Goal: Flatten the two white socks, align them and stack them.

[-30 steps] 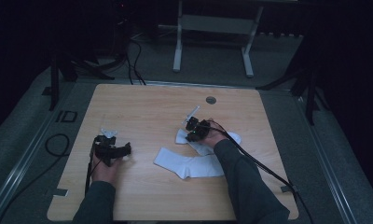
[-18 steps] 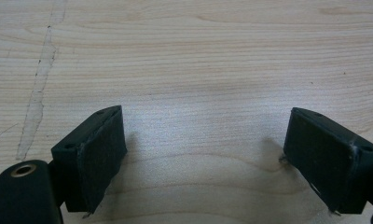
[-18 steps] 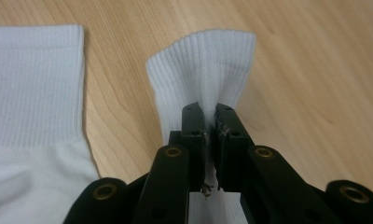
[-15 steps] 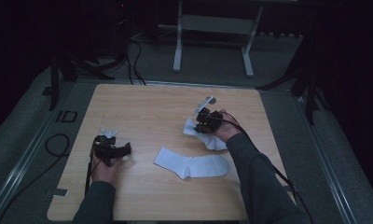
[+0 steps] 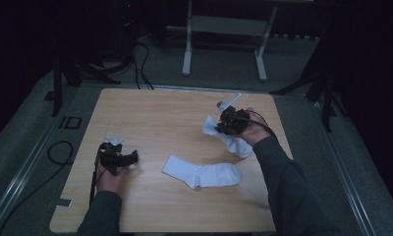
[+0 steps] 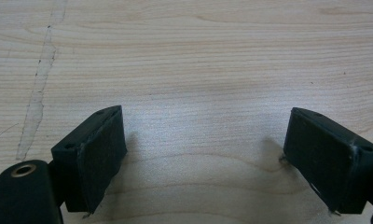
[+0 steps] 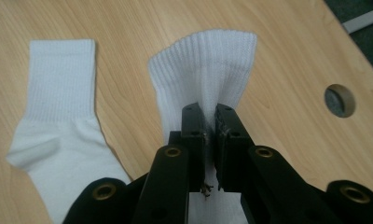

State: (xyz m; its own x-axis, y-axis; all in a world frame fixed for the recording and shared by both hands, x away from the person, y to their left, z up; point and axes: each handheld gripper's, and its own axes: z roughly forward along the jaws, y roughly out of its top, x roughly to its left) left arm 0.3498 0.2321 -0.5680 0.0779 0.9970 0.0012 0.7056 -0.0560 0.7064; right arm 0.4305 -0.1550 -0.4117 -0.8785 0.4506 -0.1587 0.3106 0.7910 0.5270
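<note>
Near the bench's (image 5: 150, 113) far right edge, the right gripper (image 5: 223, 125) has its jaws pinched nearly shut on a white sock (image 7: 204, 70), which hangs slantwise, long axis running toward the person's sleeve. Its ribbed cuff points away from the jaws in the right gripper view. A second sock (image 5: 203, 174) lies flat, lengthwise across the bench, plain white, unmarked. The left gripper (image 6: 204, 154) rests with jaws wide apart over bare wood, holding nothing.
</note>
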